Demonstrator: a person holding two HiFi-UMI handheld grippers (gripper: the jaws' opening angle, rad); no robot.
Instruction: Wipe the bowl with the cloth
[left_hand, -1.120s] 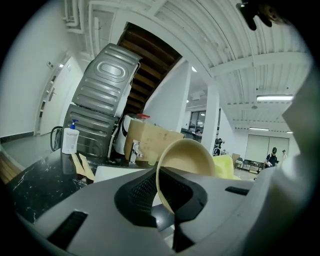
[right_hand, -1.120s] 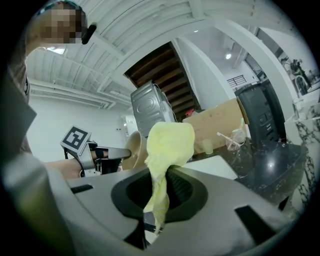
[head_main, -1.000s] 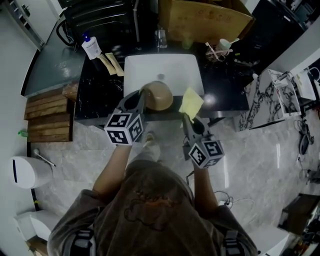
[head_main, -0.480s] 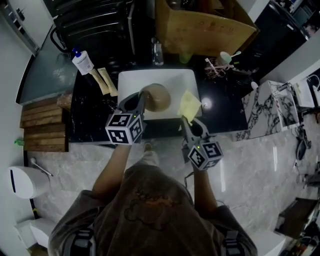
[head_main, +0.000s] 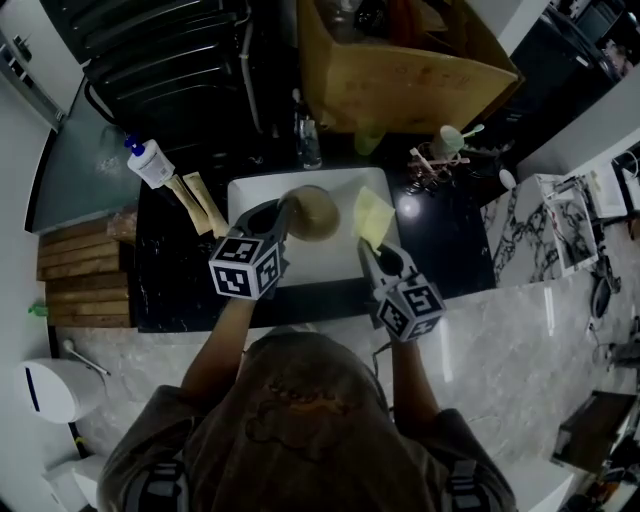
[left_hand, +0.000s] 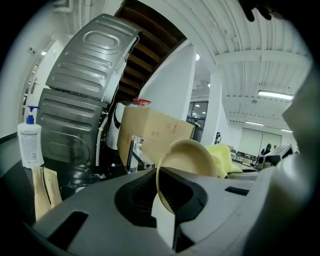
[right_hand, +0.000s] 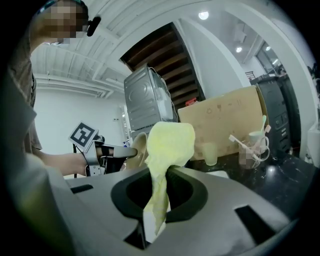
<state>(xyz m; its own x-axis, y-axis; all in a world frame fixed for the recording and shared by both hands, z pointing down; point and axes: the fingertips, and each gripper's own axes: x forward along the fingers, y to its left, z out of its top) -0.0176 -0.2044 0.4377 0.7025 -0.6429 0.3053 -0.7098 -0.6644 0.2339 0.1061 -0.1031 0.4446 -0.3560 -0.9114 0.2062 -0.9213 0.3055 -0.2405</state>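
A beige bowl (head_main: 313, 212) hangs on edge over the white sink (head_main: 340, 260), its rim pinched in my left gripper (head_main: 284, 210). In the left gripper view the bowl (left_hand: 187, 157) rises between the jaws, tilted with its hollow facing right. My right gripper (head_main: 366, 243) is shut on a yellow cloth (head_main: 372, 215), which stands up from the jaws just right of the bowl. The cloth (right_hand: 167, 150) fills the middle of the right gripper view, with the bowl (right_hand: 138, 149) and left gripper (right_hand: 117, 152) behind it to the left. Bowl and cloth are a small gap apart.
A faucet (head_main: 305, 135) stands behind the sink. On the black counter (head_main: 180, 270) lie a pump bottle (head_main: 150, 162) and two sachets (head_main: 195, 205) at left, a cup with utensils (head_main: 447, 142) at right. A cardboard box (head_main: 400, 60) sits behind. Wooden steps (head_main: 85, 280) are far left.
Both grippers have moved forward over the sink, carrying the bowl and the cloth. The cloth now stands closer to the bowl than before.
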